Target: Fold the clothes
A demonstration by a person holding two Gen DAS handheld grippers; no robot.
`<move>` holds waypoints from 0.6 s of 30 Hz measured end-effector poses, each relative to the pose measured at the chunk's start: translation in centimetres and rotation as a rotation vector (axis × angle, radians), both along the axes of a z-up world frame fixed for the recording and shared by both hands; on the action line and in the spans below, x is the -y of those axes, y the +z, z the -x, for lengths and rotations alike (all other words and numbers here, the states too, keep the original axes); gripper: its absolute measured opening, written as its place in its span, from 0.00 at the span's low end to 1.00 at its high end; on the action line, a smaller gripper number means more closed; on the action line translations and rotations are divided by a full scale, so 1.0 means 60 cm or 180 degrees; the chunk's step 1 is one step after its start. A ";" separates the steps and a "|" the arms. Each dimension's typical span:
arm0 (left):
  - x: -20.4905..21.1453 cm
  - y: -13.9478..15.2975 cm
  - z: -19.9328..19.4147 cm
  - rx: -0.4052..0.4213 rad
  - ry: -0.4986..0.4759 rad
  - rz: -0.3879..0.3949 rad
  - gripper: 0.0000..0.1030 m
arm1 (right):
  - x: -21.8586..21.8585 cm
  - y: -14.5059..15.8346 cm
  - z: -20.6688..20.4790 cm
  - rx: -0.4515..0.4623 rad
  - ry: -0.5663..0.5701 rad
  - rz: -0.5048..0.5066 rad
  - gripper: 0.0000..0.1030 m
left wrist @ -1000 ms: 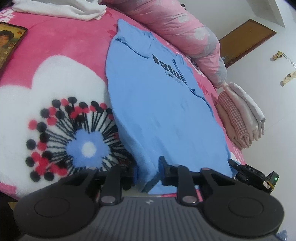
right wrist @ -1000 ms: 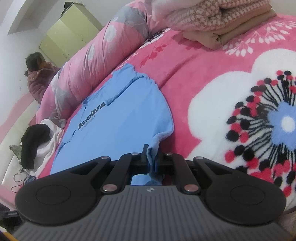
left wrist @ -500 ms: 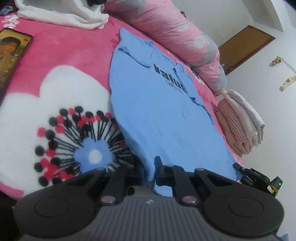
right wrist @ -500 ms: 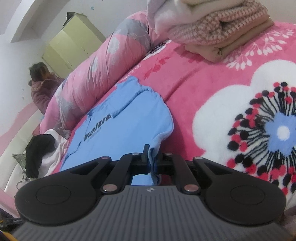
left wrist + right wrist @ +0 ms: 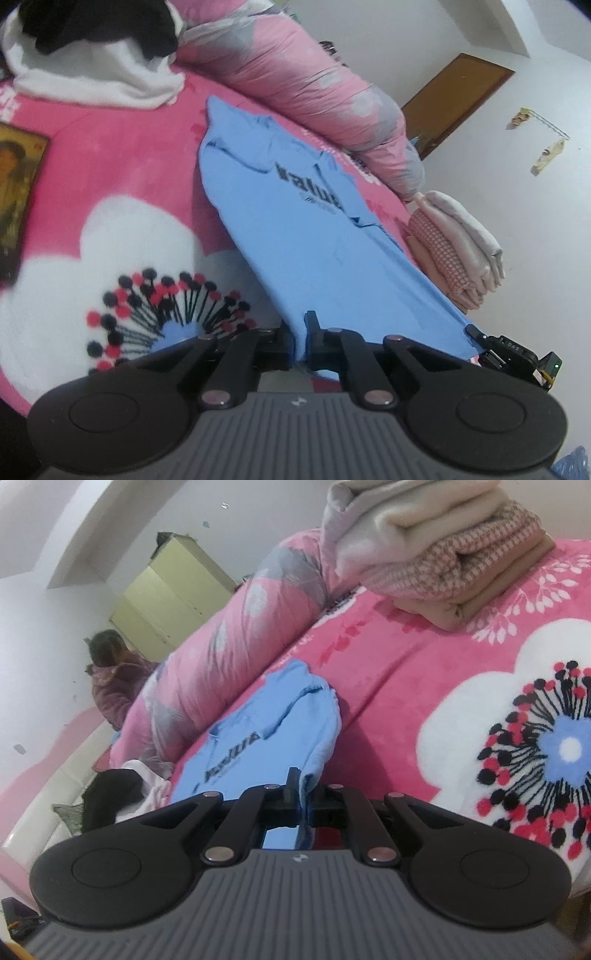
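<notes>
A light blue T-shirt (image 5: 314, 236) with dark lettering lies stretched on the pink flowered blanket (image 5: 122, 177). My left gripper (image 5: 298, 332) is shut on the shirt's hem at its near left corner. In the right wrist view the same blue T-shirt (image 5: 273, 738) runs away from me, and my right gripper (image 5: 304, 794) is shut on the hem's other corner. The hem edge hangs lifted off the blanket between the two grippers. The right gripper's body (image 5: 517, 360) shows at the lower right of the left wrist view.
A stack of folded clothes (image 5: 458, 251) sits at the bed's right side, also a folded stack (image 5: 436, 550) in the right view. A rolled pink quilt (image 5: 306, 85) lines the far edge. White and black garments (image 5: 92, 66) lie far left. A person (image 5: 114, 679) sits beyond the bed.
The left gripper closed onto the shirt hem. Both grippers have risen and pulled back, lifting the hem and stretching the shirt.
</notes>
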State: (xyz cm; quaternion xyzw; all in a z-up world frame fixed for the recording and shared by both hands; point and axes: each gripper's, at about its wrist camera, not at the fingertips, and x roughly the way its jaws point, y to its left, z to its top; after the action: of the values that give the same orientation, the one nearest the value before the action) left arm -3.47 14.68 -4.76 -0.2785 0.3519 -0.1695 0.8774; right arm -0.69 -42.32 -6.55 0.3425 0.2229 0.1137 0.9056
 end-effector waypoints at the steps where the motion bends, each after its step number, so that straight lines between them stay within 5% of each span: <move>1: -0.002 0.006 0.003 0.0039 -0.0012 0.0000 0.06 | 0.000 0.002 0.004 0.0024 -0.0001 -0.0017 0.01; 18: -0.022 0.064 0.088 0.0415 -0.0106 0.0010 0.01 | -0.022 0.037 0.106 0.0331 0.0028 -0.0166 0.01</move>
State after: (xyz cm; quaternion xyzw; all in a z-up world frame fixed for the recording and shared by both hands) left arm -8.76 16.01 -0.91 -0.2624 0.2984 -0.2025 0.8950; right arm -7.02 -41.02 -4.33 0.3586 0.1739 0.1410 0.9062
